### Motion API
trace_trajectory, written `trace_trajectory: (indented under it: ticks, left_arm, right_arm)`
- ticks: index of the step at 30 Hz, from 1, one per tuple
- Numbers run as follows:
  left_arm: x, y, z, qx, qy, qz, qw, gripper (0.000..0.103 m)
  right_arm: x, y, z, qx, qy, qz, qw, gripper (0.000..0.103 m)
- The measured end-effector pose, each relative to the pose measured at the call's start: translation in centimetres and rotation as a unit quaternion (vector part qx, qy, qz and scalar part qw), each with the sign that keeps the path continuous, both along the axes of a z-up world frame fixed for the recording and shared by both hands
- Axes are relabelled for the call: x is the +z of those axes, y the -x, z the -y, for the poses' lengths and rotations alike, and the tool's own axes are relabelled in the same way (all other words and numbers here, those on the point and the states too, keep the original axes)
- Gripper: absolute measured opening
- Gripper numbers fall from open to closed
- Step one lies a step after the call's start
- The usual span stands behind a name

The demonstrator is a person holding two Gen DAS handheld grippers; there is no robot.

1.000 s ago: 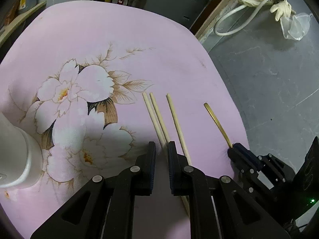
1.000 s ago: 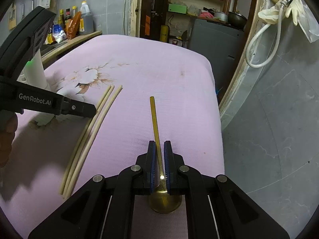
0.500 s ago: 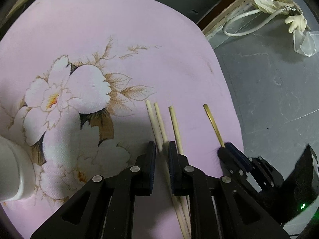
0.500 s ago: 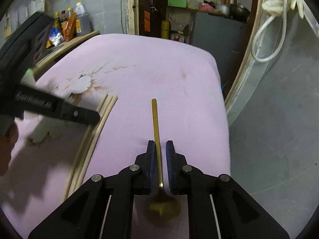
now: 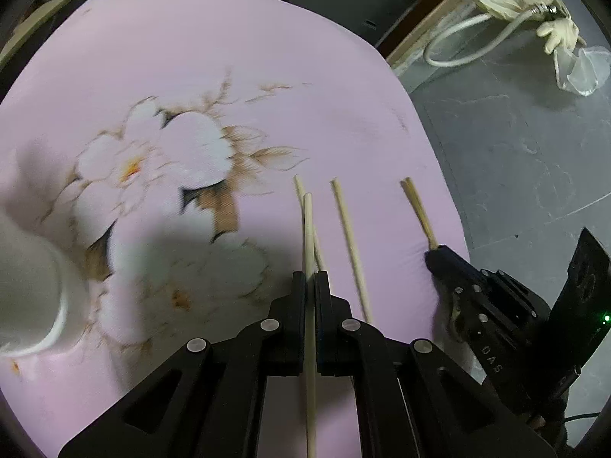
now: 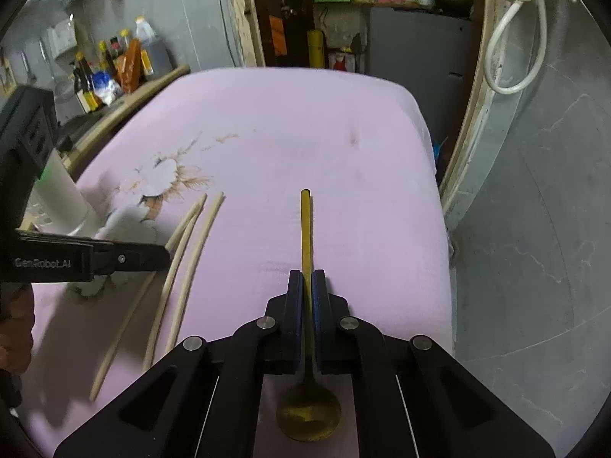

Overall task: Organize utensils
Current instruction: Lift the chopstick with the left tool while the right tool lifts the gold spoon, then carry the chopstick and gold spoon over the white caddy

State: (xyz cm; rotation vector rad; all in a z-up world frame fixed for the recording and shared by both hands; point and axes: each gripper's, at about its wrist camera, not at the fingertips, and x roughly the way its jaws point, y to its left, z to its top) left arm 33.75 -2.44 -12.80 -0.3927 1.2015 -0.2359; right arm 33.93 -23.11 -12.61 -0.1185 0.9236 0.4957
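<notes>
So the left gripper [image 5: 310,282] is clamped tight on one pale wooden chopstick [image 5: 308,252], which runs straight through the slot between its jaws, poking out ahead of the fingertips and trailing back under the gripper body toward the camera. Its front end looks lifted a bit, crossing over a second chopstick [image 5: 299,189] that lies on the pink flowered cloth [image 5: 267,76] just ahead of the jaws and angles off slightly to their left. A third chopstick [image 5: 349,244] lies flat on the cloth just right of the jaws, roughly parallel to the held one and not touching it. Off to the far left of these jaws there's a white cup-like container [image 5: 30,290], kind of blurry, sitting on the cloth. Over on the other side, the right gripper [image 6: 306,286] is pinched shut on the handle of a gold spoon [image 6: 306,229]: the handle sticks out forward past the fingertips, and the bowl sits behind the jaws, low under the gripper body, near the cloth's front edge. From the right wrist view the three chopsticks sit well to the left of those jaws, with the left gripper's black finger reaching in over them. Whether the spoon is off the cloth or resting on it, I can't really tell.
</notes>
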Motion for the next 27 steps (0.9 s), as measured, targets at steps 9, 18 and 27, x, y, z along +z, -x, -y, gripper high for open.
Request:
trace_trajectory:
  ticks: [9,18,27]
  left_arm:
    - [3.1,3.9,-0.3,0.024,0.005,0.118,0.9927,0.002]
    - [6.1,6.0,0.1,0.043,-0.027,0.222,0.9736,0.002]
    - [9.5,5.9,0.2,0.057,-0.034,0.287,0.9557,0.002]
  right_arm:
    - [2.1,2.6,0.8,-0.010,-0.065,0.070,0.995,0.002]
    - [4.7,3.5,0.8,-0.029,-0.105,0.131,0.985,0.002]
    - [8.4,3.5,0.0,-0.025,-0.131,0.177,0.975,0.002]
